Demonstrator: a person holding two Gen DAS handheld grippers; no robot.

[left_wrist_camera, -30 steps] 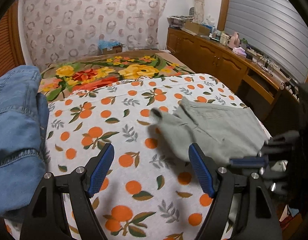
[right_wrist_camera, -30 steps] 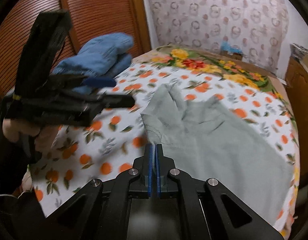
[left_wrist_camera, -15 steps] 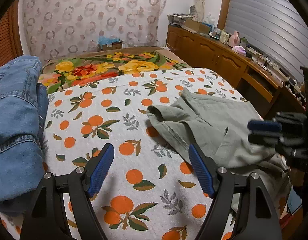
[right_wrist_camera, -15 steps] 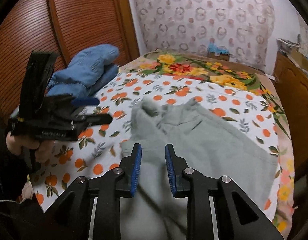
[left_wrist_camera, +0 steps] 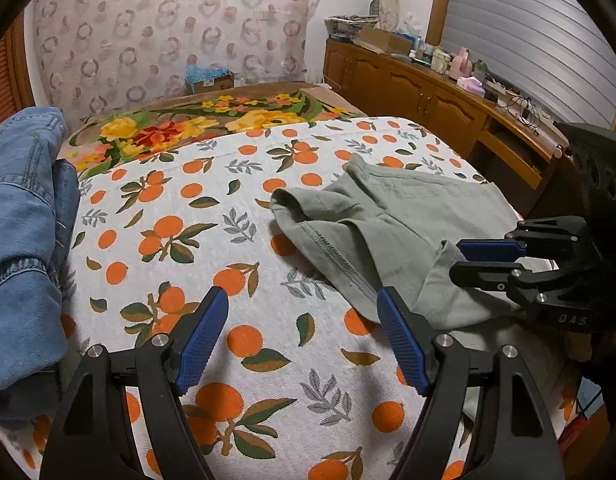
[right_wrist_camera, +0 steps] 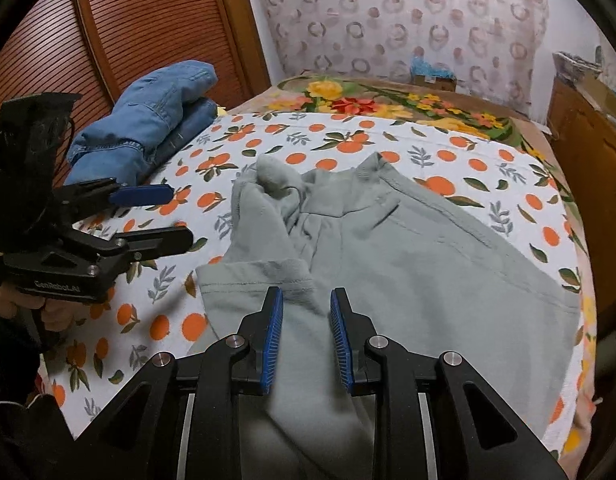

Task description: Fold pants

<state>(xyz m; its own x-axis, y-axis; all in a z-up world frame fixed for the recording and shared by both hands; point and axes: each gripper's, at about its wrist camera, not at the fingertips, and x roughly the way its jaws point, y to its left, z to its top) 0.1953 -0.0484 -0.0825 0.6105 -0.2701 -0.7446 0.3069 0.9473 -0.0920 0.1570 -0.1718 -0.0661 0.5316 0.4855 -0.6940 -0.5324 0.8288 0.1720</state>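
Change since earlier: right gripper [right_wrist_camera: 306, 336] was clamped shut a second ago and now stands partly apart; the grey-green pants [right_wrist_camera: 408, 264] have dropped into a heap.
Right gripper: jaws slightly apart, pressing on nothing, with a folded hem just ahead of them.
Left gripper [left_wrist_camera: 304, 340]: wide open, empty, over the orange-print bedspread [left_wrist_camera: 212, 216].
Pants location: rumpled on the bed's right side, well apart from the blue denim pile [left_wrist_camera: 24, 220].
Handling: light, limp cloth, likely to sag and bunch; best pinched at a stitched hem or the waistband.
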